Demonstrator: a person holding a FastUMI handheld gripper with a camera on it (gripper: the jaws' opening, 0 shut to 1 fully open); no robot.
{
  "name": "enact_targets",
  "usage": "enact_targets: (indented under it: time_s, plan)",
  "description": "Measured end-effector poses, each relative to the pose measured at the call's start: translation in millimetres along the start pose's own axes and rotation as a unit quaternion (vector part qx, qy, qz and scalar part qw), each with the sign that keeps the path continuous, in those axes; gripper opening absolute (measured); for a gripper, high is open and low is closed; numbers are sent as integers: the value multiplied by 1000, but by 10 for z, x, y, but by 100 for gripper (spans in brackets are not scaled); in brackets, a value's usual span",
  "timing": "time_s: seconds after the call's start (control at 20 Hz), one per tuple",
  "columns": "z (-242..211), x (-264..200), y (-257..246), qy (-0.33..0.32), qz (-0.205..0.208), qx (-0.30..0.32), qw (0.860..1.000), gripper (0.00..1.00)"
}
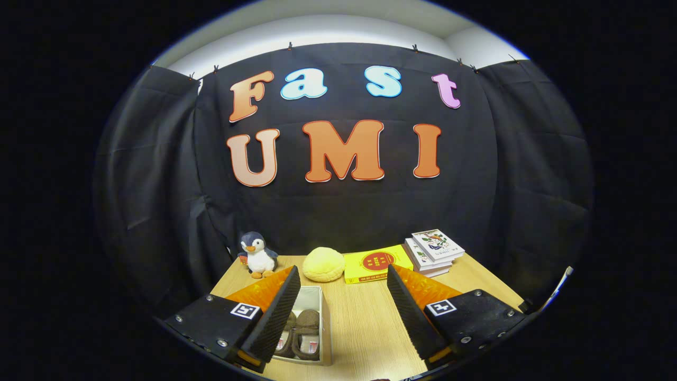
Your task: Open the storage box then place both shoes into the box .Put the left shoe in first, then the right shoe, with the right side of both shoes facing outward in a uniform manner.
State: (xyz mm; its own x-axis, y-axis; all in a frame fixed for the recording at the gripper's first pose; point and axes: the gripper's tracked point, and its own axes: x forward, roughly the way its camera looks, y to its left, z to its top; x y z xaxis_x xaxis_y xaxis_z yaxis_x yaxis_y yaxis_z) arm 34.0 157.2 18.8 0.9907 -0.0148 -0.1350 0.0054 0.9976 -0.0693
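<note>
Gripper view: the hand-held gripper (344,296) is held spread wide with nothing gripped. The storage box (323,328) sits at about 7 o'clock, just inside the left finger, shoes (304,330) already seen inside, long axis running away toward the plush penguin (258,254).

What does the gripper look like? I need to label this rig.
The gripper has two wedge-shaped fingers with ribbed inner faces. Each sits on a flat block with screws and a square black-and-white marker. The fingers stand wide apart, holding nothing.
</note>
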Motion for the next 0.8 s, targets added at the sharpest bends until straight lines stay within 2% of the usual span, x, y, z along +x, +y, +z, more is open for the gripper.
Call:
enact_targets:
  time_s: [0.25, 0.8]
  plan:
    - [83, -41, -64, -18, -10, 1, 1000, 98]
    - [-40, 52, -71, -3, -6, 8, 1000, 98]
